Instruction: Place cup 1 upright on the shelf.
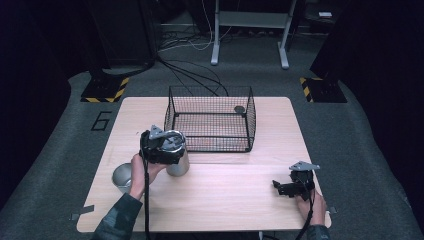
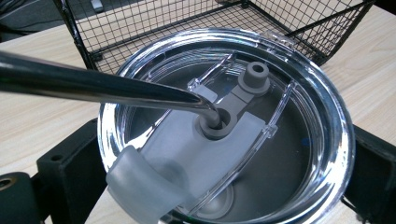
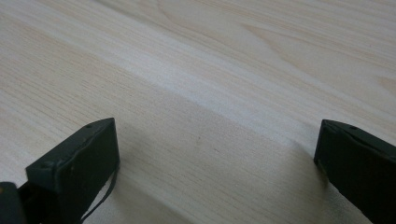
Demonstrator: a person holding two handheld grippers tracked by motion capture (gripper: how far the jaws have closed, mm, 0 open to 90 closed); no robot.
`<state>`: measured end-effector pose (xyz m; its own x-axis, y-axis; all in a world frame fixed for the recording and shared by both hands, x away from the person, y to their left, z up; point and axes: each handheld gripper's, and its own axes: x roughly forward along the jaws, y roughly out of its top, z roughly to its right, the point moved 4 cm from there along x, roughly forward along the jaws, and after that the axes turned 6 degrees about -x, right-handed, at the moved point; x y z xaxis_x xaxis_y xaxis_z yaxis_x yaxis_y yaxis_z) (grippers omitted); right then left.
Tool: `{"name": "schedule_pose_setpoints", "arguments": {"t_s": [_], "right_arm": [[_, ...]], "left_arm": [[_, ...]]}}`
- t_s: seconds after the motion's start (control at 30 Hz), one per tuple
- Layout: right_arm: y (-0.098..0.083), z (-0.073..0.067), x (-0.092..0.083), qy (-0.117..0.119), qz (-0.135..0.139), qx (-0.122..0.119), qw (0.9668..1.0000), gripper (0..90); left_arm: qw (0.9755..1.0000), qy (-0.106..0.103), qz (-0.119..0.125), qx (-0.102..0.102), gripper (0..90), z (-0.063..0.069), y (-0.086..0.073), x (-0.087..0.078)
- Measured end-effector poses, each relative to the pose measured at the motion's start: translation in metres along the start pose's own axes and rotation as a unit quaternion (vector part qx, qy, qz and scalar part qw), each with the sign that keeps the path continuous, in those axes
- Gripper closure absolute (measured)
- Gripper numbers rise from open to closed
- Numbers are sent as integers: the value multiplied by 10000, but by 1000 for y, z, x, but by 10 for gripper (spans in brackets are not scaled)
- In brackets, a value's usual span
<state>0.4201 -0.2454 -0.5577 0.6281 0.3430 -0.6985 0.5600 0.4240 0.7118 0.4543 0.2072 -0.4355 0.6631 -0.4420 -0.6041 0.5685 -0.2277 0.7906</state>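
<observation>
Left gripper (image 1: 167,150) stands at the table's left-centre, its jaws set on either side of a steel tumbler (image 1: 178,160) and clamped on it just below the clear lid (image 2: 224,121). Tumbler is upright on the table (image 1: 225,195), just in front of the near-left corner of the black wire basket (image 1: 210,120). A bent metal straw (image 2: 93,86) enters the lid's grey stopper. Second steel cup (image 1: 121,176) stands to the near left, beside the holding hand. Right gripper (image 1: 292,187) rests at the near right, well apart, jaws spread wide over bare wood.
</observation>
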Motion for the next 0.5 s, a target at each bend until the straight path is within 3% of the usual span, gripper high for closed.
{"name": "schedule_pose_setpoints", "arguments": {"t_s": [0.23,0.33,0.5], "right_arm": [[0,0,0,8,-1,-15,10000,0],[-1,-1,-1,-72,11,88,9999,0],[-1,-1,-1,-65,23,49,10000,0]], "left_arm": [[10000,-70,35,-62,40,-1,-1,-3],[10000,-75,31,-3,40,0,0,-8],[9999,-127,55,92,40,2,3,-15]]}}
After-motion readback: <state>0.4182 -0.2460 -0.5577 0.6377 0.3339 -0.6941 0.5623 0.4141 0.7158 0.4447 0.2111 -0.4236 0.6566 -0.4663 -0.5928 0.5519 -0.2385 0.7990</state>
